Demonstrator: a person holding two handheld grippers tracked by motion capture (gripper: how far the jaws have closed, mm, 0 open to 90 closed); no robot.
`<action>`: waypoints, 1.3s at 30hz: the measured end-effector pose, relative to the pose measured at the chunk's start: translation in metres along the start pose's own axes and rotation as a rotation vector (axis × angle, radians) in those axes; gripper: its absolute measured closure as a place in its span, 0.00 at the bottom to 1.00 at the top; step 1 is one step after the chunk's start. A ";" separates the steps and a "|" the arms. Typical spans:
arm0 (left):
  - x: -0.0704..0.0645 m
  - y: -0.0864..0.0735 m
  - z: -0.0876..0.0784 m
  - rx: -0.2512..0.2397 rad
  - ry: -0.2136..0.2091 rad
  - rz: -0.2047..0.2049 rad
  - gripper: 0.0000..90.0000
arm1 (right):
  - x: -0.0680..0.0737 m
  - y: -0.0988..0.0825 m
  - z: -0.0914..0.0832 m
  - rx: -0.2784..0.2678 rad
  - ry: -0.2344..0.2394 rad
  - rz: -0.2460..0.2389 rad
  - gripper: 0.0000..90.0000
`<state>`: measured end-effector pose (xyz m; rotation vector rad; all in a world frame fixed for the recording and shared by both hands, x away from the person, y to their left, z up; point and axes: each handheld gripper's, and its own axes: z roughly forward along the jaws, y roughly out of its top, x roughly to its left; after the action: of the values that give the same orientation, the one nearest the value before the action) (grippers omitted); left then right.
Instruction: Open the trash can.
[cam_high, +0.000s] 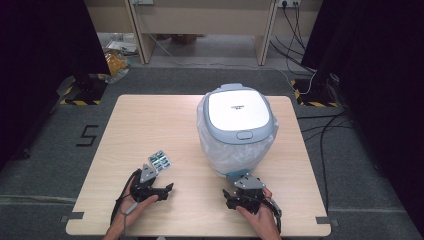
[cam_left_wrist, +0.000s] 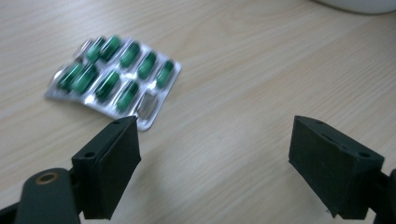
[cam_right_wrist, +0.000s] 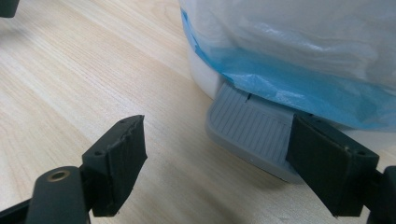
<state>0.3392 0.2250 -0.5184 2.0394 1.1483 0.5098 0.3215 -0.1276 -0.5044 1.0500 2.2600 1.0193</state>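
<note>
A silver blister pack of green capsules (cam_high: 159, 161) lies flat on the table, just ahead of my left gripper (cam_high: 162, 191). In the left gripper view the pack (cam_left_wrist: 114, 77) sits at the upper left, beyond the left jaw, and the gripper (cam_left_wrist: 215, 165) is open with bare wood between its jaws. A white pedal bin (cam_high: 236, 127) with a grey-rimmed lid and a plastic liner stands right of centre. My right gripper (cam_high: 231, 196) is open by the bin's foot. Its view shows the grey ribbed pedal (cam_right_wrist: 247, 128) between the jaws (cam_right_wrist: 215, 168), under the blue-edged liner (cam_right_wrist: 299, 88).
The light wooden table (cam_high: 150, 125) has free room on its left and back-left. Its front edge runs just below both hands. Around the table are grey carpet, black stands at both sides, and cables (cam_high: 320, 125) on the floor to the right.
</note>
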 end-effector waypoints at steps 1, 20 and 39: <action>0.001 -0.001 -0.001 0.012 -0.002 0.002 0.18 | 0.000 -0.001 0.000 -0.004 0.007 0.009 0.22; 0.015 -0.008 0.000 0.011 -0.018 0.004 0.15 | 0.002 -0.002 0.006 0.032 -0.013 -0.024 0.22; 0.015 -0.008 0.000 0.011 -0.017 0.004 0.15 | 0.002 -0.005 0.009 0.051 -0.001 -0.031 0.21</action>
<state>0.3419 0.2403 -0.5246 2.0524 1.1397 0.4880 0.3239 -0.1247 -0.5138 1.0323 2.3052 0.9528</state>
